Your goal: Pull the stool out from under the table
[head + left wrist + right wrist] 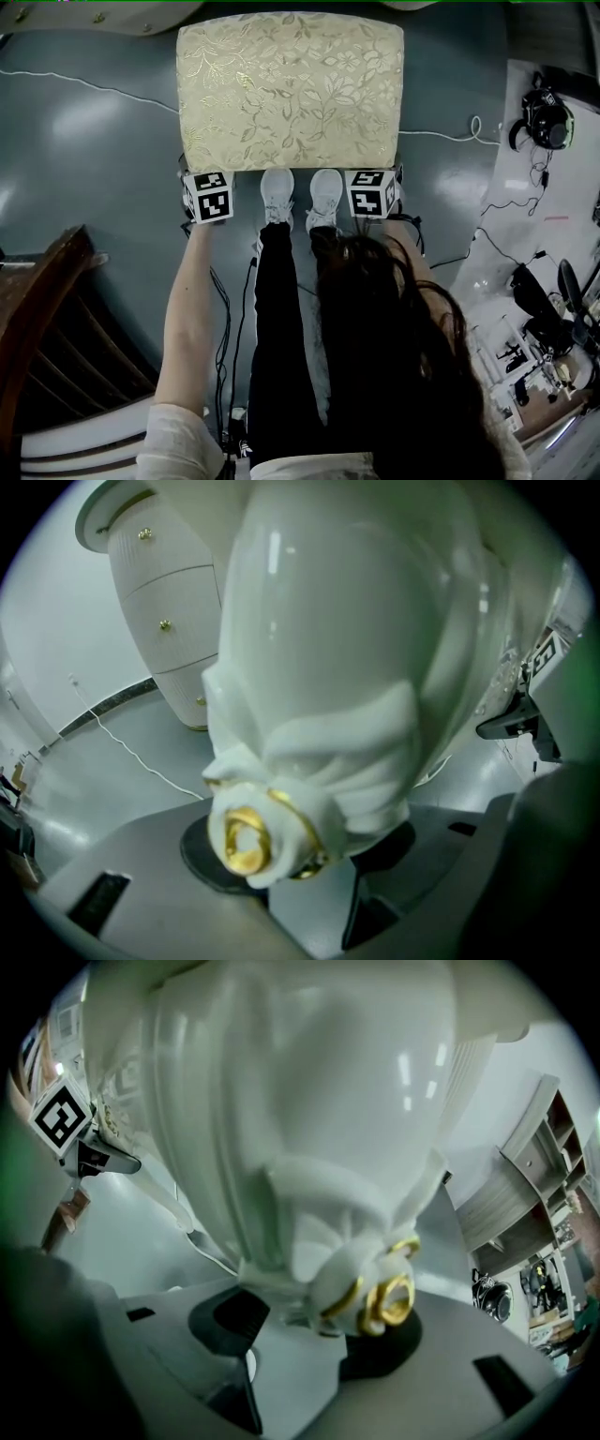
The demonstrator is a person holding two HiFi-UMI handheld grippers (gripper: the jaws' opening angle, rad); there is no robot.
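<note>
One stool (291, 89), cushioned in cream and gold, stands on the grey floor (84, 141) right at the person's two white shoes (277, 195), its far edge near the pale table (141, 21). Two tongs, the left gripper (208, 195) and the right gripper (375, 190), are each clamped on one carved white front leg (328, 667), one per near corner. I'd say that is so the pull runs straight and even.
</note>
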